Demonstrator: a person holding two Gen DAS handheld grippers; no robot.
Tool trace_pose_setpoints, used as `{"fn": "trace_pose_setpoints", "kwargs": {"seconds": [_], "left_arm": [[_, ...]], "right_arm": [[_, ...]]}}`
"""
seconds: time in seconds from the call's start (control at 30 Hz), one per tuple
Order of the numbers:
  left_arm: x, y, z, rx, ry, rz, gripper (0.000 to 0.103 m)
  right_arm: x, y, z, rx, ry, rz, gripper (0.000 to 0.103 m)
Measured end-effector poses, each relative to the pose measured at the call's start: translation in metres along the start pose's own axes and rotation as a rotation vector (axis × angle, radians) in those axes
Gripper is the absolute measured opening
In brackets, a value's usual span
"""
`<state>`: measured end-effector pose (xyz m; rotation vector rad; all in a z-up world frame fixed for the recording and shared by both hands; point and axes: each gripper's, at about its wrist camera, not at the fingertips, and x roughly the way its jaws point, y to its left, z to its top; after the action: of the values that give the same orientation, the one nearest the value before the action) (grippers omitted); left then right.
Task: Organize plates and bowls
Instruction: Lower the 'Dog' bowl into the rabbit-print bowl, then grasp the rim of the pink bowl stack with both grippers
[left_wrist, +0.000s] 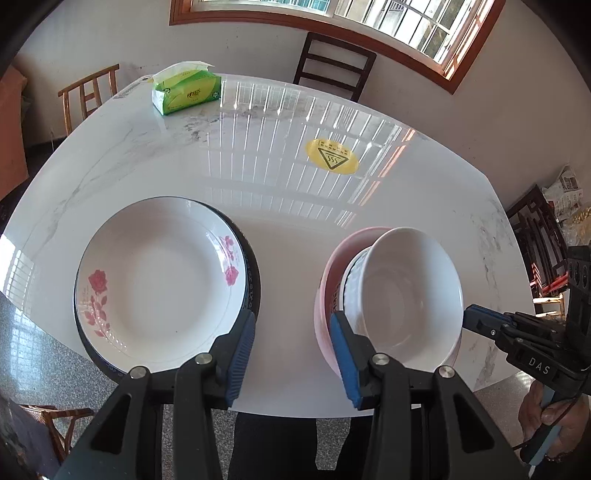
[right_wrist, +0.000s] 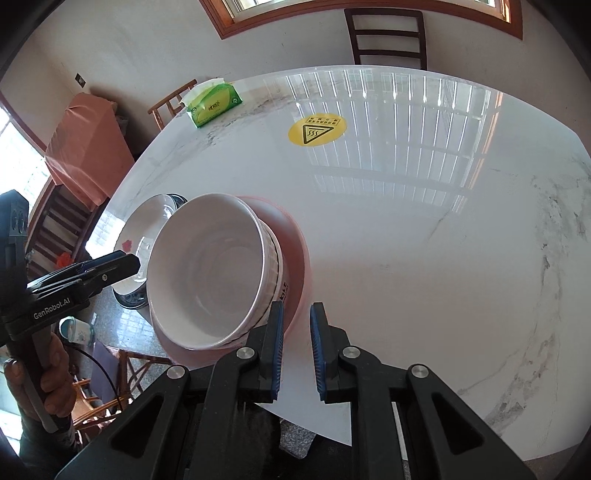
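Note:
A white plate with red roses (left_wrist: 159, 284) lies on a dark-rimmed plate (left_wrist: 253, 273) at the table's front left. To its right a white bowl (left_wrist: 410, 295) sits nested in a ribbed white bowl (left_wrist: 352, 291) inside a pink bowl (left_wrist: 327, 295). My left gripper (left_wrist: 293, 350) is open and empty, between the plates and the bowl stack. In the right wrist view the bowl stack (right_wrist: 207, 269) is just left of my right gripper (right_wrist: 297, 350), which is open a little and empty. The plates (right_wrist: 147, 225) show behind the stack.
The white marble table (left_wrist: 295, 184) carries a green tissue pack (left_wrist: 186, 90) at the far left and a yellow heat sticker (left_wrist: 331, 156) mid-table. Wooden chairs stand around it: one dark chair (left_wrist: 334, 64) at the far side, one (left_wrist: 88, 92) at the left.

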<state>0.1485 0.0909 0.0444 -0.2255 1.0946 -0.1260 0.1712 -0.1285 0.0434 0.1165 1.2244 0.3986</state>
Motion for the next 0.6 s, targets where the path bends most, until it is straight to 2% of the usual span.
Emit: {"fn": "trace_pose_setpoints", "kwargs": {"seconds": [0.37,0.53,0.6], "left_arm": [[0.017,-0.001,-0.004,-0.004,0.049,-0.045,0.043],[0.030,-0.003,-0.003,-0.015,0.078,-0.035,0.043],[0.033,-0.008,-0.002,-0.001,0.084,-0.003,0.043]], "right_arm": [[0.016,0.005,0.001,0.016,0.036,-0.024,0.015],[0.018,0.007,0.001,0.016,0.053,-0.041,0.015],[0.020,0.010,0.002,0.004,0.068,-0.060,0.015]]}}
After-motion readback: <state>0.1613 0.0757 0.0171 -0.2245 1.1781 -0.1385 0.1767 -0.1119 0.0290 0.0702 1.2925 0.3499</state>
